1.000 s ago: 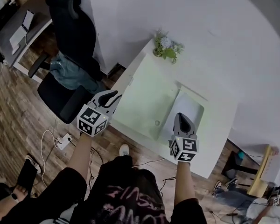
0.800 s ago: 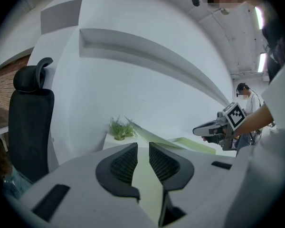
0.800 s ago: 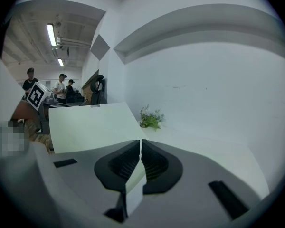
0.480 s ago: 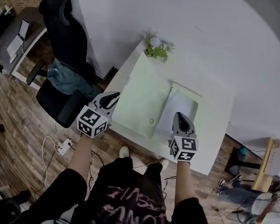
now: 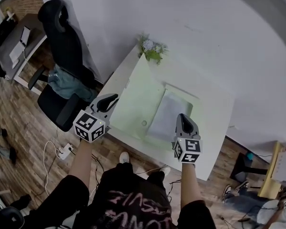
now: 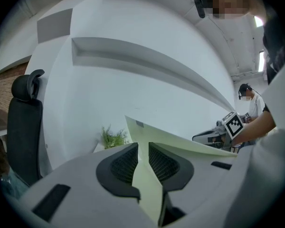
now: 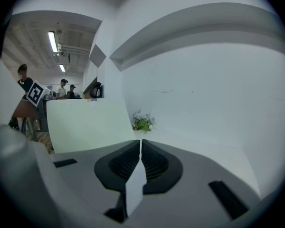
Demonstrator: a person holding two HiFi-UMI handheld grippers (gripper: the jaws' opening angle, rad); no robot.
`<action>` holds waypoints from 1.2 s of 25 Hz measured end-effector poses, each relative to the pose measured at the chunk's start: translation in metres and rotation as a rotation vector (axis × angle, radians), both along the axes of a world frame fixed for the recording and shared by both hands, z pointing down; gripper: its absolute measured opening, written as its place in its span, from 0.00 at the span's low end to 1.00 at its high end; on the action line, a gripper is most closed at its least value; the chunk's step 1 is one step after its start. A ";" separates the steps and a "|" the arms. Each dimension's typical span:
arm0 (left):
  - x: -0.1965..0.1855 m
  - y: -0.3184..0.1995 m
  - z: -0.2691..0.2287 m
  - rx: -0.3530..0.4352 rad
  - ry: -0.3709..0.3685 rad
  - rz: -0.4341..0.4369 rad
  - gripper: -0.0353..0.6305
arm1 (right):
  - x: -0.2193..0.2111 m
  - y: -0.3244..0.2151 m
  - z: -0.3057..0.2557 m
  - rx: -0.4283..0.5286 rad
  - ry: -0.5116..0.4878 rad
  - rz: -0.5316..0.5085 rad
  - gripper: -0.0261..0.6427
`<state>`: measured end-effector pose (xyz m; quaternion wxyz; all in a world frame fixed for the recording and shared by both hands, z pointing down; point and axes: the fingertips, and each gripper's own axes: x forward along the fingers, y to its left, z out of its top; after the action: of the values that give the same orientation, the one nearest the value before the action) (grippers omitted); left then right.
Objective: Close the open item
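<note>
An open folder lies on the white table (image 5: 214,128), with a pale green cover (image 5: 136,101) at left and a white half (image 5: 169,116) at right. My left gripper (image 5: 109,99) is at the green cover's left edge. In the left gripper view the jaws of the left gripper (image 6: 143,148) are shut on the green cover (image 6: 175,141), which rises ahead of them. My right gripper (image 5: 185,120) is at the white half's near edge. In the right gripper view the right gripper (image 7: 140,144) pinches a white sheet (image 7: 134,189), and the green cover (image 7: 90,125) stands tilted up at left.
A small potted plant (image 5: 150,49) sits on the table's far corner by the white wall. A black office chair (image 5: 66,46) with a blue cloth stands left of the table. A power strip (image 5: 64,149) and cables lie on the wooden floor. Other people stand far off.
The head view has shifted, so the table and folder sit further left in it. Both grippers have kept their hold, and the left one has moved slightly left and down.
</note>
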<state>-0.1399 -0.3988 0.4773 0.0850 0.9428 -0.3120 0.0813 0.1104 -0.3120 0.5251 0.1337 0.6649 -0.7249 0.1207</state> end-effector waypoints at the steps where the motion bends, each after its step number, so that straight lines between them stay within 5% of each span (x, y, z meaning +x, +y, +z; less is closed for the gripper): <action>1: 0.004 0.003 -0.002 0.003 0.002 -0.005 0.18 | 0.004 0.001 0.000 0.003 -0.001 -0.003 0.08; 19: 0.082 0.059 -0.030 0.056 -0.040 -0.022 0.17 | 0.079 0.038 -0.013 0.048 -0.027 -0.067 0.08; 30: 0.154 0.076 -0.029 0.070 -0.153 0.047 0.16 | 0.135 0.066 -0.010 0.057 -0.059 -0.070 0.08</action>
<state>0.0139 -0.3225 0.4479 0.0261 0.9433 -0.2978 0.1444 0.2453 -0.2463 0.5149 0.0974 0.6386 -0.7546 0.1151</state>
